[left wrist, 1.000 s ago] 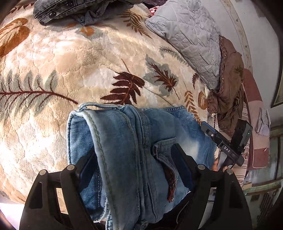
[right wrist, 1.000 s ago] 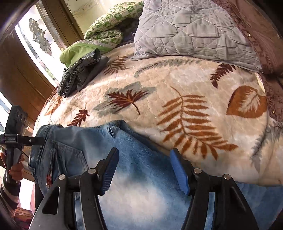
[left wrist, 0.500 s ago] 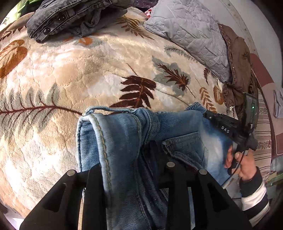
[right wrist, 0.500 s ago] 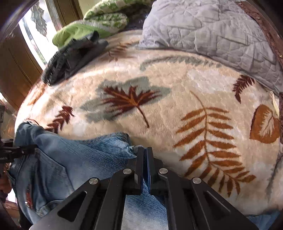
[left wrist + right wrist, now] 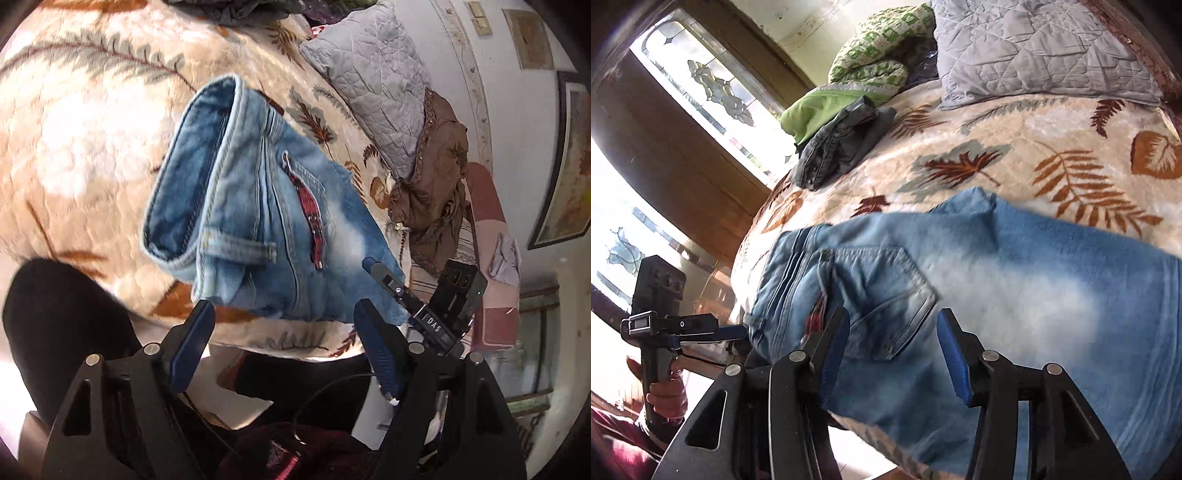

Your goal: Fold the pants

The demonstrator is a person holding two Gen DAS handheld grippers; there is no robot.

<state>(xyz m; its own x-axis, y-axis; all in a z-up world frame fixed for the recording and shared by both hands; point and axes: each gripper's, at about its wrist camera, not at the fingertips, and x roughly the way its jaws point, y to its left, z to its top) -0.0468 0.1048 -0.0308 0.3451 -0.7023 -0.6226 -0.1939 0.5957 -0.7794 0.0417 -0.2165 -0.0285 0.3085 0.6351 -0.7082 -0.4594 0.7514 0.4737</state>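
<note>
In the left wrist view, the left claw point(image 5: 282, 350) is opening wide and nothing is sitting between its two blue fingers point(image 5: 192, 339). The jeans point(image 5: 258, 221) are lying just past the claw, near the edge of the bed point(image 5: 74, 140), on the leafy blanket. The waist end is showing here, with a belt loop and a pocket with a red trim. The waistband is curling up and standing open, so it is not lying flat. The other claw is poking in from the right side, close to the jeans. A grey pillow point(image 5: 373, 103) is resting farther back.

In the right wrist view, the right claw point(image 5: 892, 350) is opening too. Its fingers are hovering over the back pocket and are not pinching any cloth. The jeans are looking doubled along their length, one leg on top of the other, and the long part is stretching away to the right, out of the picture. A dark grey garment point(image 5: 842, 144) is lying well apart, near the window point(image 5: 713, 92).

So it looks like the first fold is done. The legs seem to be waiting to be folded up toward the waist, and the top needs smoothing
</note>
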